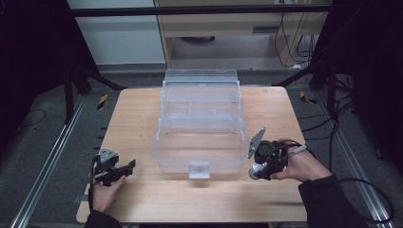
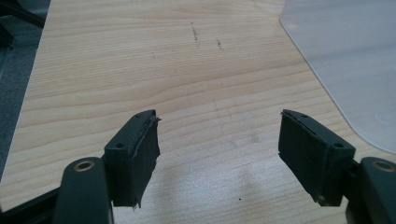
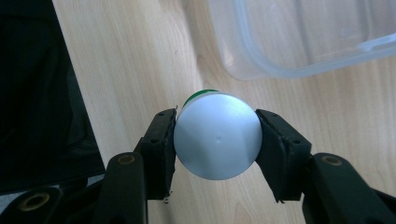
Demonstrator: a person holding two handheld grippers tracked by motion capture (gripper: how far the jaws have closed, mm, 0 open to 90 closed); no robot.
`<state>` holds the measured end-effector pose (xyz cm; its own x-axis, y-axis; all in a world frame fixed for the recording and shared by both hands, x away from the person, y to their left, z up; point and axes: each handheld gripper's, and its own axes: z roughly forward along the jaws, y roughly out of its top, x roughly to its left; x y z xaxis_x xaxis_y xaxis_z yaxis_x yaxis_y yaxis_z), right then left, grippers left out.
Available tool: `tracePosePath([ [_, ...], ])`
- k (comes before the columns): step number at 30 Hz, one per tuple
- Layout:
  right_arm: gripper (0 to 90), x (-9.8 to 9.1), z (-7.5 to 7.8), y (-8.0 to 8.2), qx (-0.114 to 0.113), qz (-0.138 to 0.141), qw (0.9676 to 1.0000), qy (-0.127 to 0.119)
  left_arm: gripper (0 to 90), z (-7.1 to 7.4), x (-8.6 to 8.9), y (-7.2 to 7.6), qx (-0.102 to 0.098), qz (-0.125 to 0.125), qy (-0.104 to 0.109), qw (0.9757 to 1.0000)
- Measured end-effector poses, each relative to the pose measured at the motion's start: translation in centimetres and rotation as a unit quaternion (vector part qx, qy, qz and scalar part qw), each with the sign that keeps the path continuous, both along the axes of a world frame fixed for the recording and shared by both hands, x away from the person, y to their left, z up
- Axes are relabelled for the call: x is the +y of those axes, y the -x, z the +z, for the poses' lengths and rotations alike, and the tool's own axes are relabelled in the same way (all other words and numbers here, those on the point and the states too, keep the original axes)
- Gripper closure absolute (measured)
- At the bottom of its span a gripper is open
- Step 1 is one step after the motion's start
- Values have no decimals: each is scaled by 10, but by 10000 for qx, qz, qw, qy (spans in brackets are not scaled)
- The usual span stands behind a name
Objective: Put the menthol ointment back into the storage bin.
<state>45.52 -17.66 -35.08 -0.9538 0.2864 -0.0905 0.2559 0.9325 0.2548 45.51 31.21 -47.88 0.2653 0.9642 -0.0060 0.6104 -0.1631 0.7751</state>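
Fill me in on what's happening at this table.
A person sits at a wooden table with a gripper in each hand. The right gripper is shut on a small round container with a white cap and a green edge, held just off the near right corner of a clear plastic box that stands open in tiers. The left gripper is open with nothing between its jaws, over bare wood to the left of the box.

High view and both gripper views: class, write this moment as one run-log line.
right gripper: shut on white-capped bottle | left gripper: open, nothing held, over table | clear tiered box: open, mid-table
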Motion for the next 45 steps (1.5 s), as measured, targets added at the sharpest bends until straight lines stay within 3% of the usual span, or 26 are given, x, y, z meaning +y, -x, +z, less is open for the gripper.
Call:
tracePosePath([
  [14,502,7,22,-14,-168,-61,9996,-239,282,0,0,-1,8,-13,-8,10000],
  [21,502,10,34,-22,-93,-56,9996,-266,283,0,0,-1,11,-17,-8,10000],
  [45,502,31,36,-61,46,47,9996,-285,283,0,1,-2,-2,-23,14,10000],
])
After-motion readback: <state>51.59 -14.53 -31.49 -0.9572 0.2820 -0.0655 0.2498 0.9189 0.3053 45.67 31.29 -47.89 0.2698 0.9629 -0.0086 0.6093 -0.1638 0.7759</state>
